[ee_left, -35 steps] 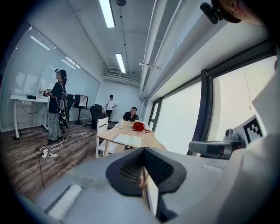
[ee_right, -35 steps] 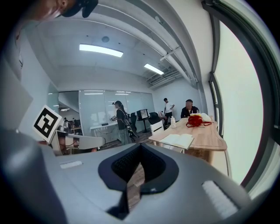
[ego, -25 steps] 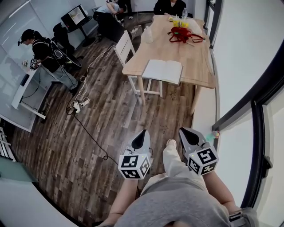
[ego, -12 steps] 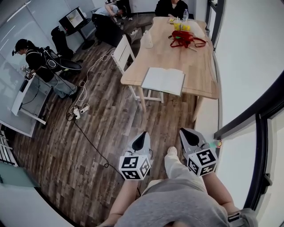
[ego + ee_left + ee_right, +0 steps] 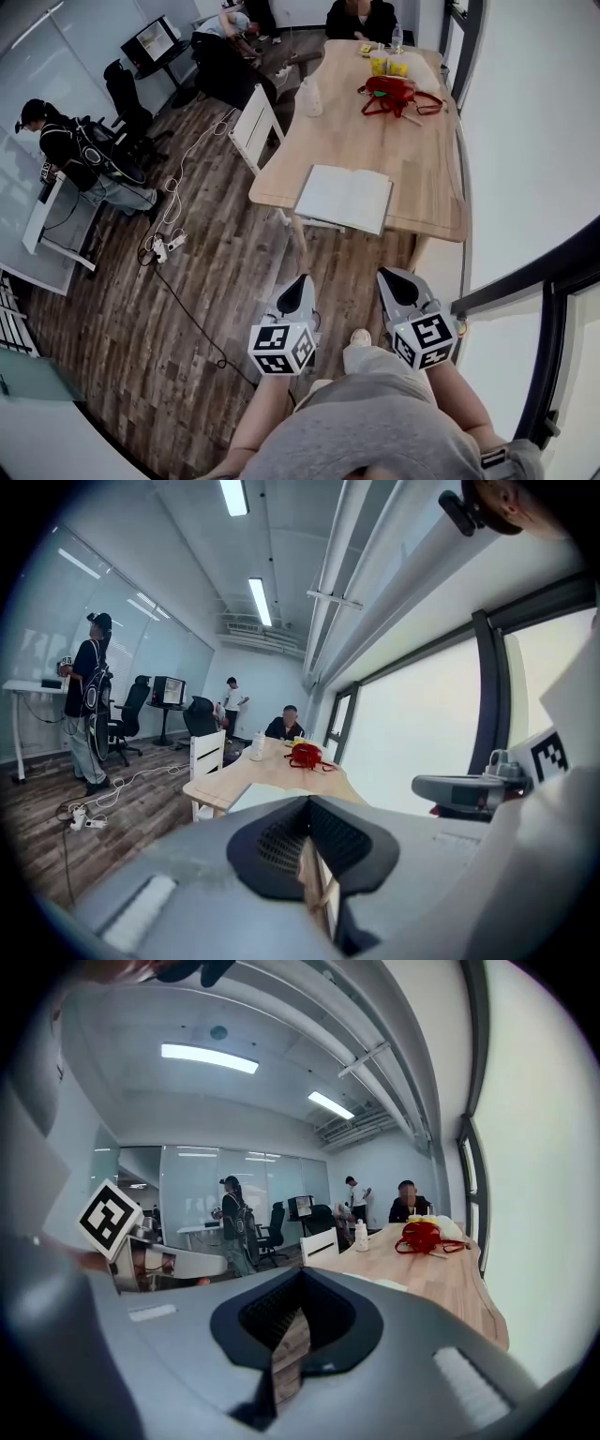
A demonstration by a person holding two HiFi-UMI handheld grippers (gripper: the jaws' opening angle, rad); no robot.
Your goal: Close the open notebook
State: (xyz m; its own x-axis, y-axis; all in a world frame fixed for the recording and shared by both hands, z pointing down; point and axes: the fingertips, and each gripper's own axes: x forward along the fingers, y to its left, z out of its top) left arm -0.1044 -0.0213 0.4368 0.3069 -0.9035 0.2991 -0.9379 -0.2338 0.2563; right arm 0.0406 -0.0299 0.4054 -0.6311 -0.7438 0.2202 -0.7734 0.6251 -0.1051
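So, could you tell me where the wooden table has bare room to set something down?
The widest bare stretch of table lies between the open notebook and the red bag. There is also room right of the notebook, up to the table's edge. The far end is crowded: red bag, white bottle, yellow items.

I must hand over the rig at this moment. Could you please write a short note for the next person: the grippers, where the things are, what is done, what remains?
Left gripper: shut, empty, over the floor, short of the table.
Right gripper: looks shut, empty, beside the left one.
Notebook: lies open at the table's near edge, untouched by either gripper.
Done: nothing on the notebook yet.
Left: step up to the table, fold one cover over and close the notebook.
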